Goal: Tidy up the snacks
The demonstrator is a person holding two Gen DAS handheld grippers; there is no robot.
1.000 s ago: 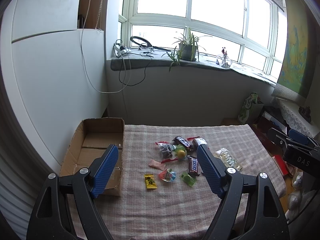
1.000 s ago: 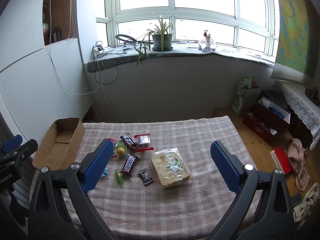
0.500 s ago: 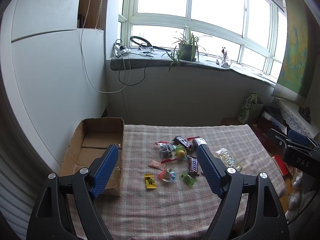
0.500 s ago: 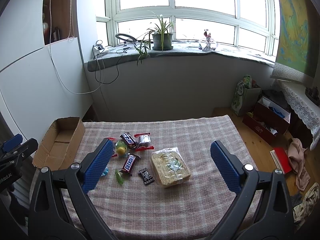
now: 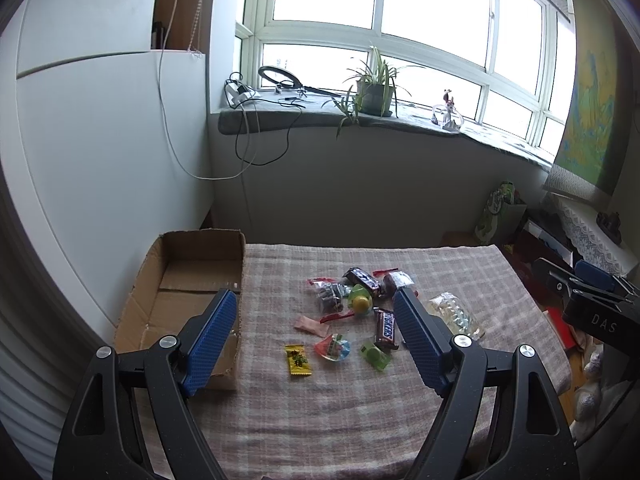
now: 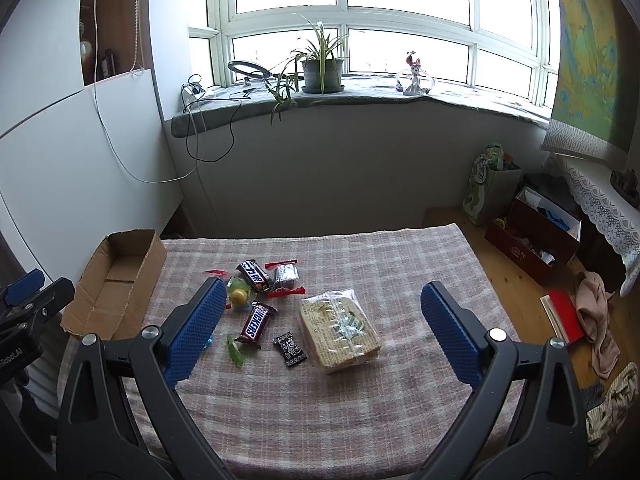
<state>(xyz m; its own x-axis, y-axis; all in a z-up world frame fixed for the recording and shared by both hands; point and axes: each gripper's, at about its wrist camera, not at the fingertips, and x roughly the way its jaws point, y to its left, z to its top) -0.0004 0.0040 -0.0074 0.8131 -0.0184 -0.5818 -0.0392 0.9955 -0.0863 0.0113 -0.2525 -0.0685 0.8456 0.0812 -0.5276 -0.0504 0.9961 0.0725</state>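
- Nothing has been packed yet, by the look of it: the cardboard box [image 5: 192, 280] at the left edge of the desk [image 6: 360, 412] is bare inside, and the snacks lie loose in a cluster mid-cloth
- Sensible start — take one item at a time, and begin with pieces lying clear of the pile, like the yellow packet [image 5: 298, 360] or the Snickers bar [image 6: 256, 322]
- The clear-wrapped cracker pack [image 6: 340, 330] is bulky; I judge it wants a grip across its narrower side
- Left gripper [image 5: 312, 344]: fingers spread wide, holding nothing, hovering above the cluster
- Right gripper [image 6: 320, 338]: fingers also wide apart and empty — the cracker pack sits between them in view, untouched
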